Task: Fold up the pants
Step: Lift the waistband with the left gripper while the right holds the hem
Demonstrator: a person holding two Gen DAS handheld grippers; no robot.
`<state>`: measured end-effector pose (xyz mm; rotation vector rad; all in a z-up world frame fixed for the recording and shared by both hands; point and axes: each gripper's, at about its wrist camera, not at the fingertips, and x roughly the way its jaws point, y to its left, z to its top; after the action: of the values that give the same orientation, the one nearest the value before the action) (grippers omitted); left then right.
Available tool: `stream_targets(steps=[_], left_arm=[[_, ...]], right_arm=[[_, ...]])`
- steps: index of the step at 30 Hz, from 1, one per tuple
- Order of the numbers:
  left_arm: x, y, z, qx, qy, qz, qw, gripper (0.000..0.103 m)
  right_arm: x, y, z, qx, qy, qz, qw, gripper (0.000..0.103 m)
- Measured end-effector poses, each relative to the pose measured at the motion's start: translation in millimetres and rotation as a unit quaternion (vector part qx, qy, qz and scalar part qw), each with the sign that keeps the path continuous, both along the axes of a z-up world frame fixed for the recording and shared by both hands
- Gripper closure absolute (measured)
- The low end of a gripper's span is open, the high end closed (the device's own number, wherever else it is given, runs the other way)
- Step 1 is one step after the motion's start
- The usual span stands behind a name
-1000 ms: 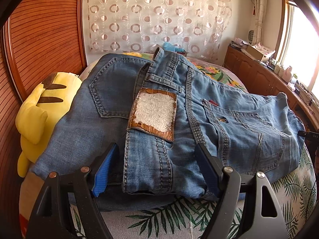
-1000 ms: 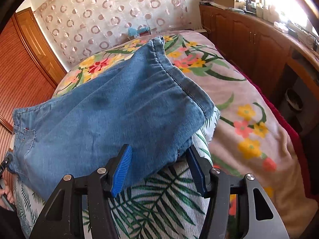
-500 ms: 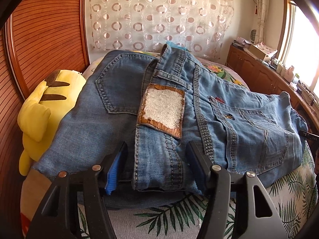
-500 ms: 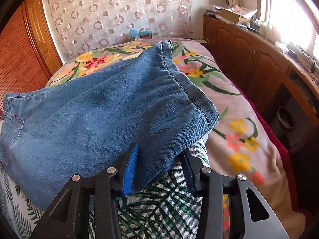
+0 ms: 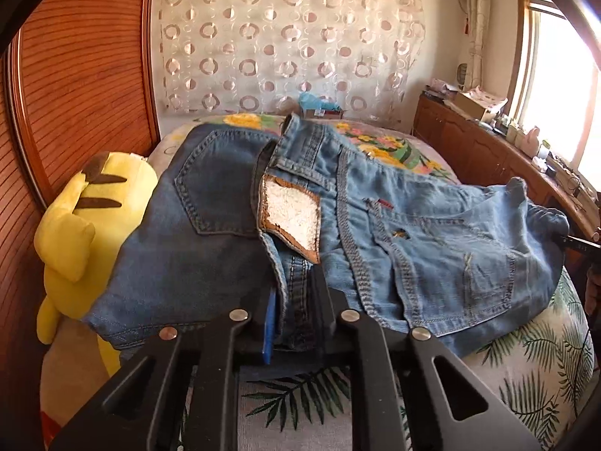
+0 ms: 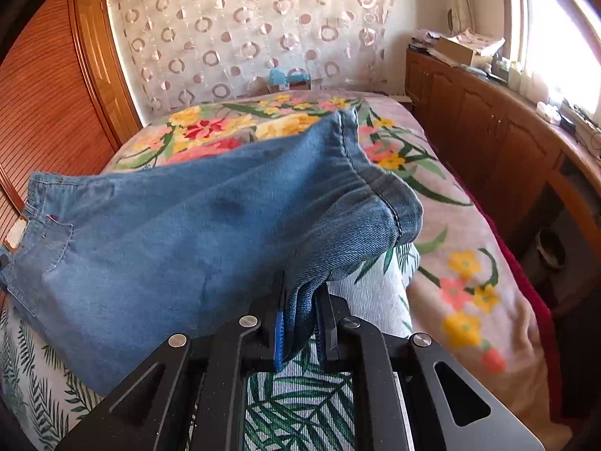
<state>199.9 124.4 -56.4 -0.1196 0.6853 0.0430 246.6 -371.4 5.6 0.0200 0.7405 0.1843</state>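
Observation:
Blue denim pants (image 5: 413,233) lie folded on the bed, waistband with a brown-edged white patch (image 5: 291,218) towards me in the left wrist view. My left gripper (image 5: 296,300) is closing and pinches the bunched waistband edge between its pads. In the right wrist view the leg end of the pants (image 6: 210,233) is lifted off the bed, its hem (image 6: 375,184) curling to the right. My right gripper (image 6: 300,308) is closing and clamps the near corner of that leg fabric.
A yellow plush toy (image 5: 79,233) leans against the wooden headboard (image 5: 71,75) at the left. A leaf-print cover (image 6: 300,406) lies under the grippers, a floral blanket (image 6: 462,263) beyond. Wooden cabinets (image 6: 499,143) with clutter line the right side below the window.
Both grippers' jaws have come together from wide apart and now pinch the denim. The fabric at the waistband and at the leg end has bunched and lifted slightly.

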Motion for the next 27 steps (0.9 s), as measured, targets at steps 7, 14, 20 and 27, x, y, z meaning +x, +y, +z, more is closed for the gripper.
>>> stream_targets(steps=[7,14,20,27], left_arm=[[-9,0,16,0.002,-0.031,0.014,0.9994,0.088],[-27,-4,29,0.005,-0.058,0.013,0.9982,0.089],[-54,-3,38,0.008,-0.081,0.01,0.9966,0.089],[-92,-5,52,0.009,-0.112,0.003,0.9936,0.089]], right_arm=[[-16,-12,8,0.001,-0.041,-0.004,0.999,0.092],[-46,-13,13,0.003,-0.077,-0.003,0.997,0.092],[-81,-20,12,-0.001,-0.1,-0.001,0.995,0.092],[-114,-23,15,-0.01,-0.123,0.0,0.992,0.092]])
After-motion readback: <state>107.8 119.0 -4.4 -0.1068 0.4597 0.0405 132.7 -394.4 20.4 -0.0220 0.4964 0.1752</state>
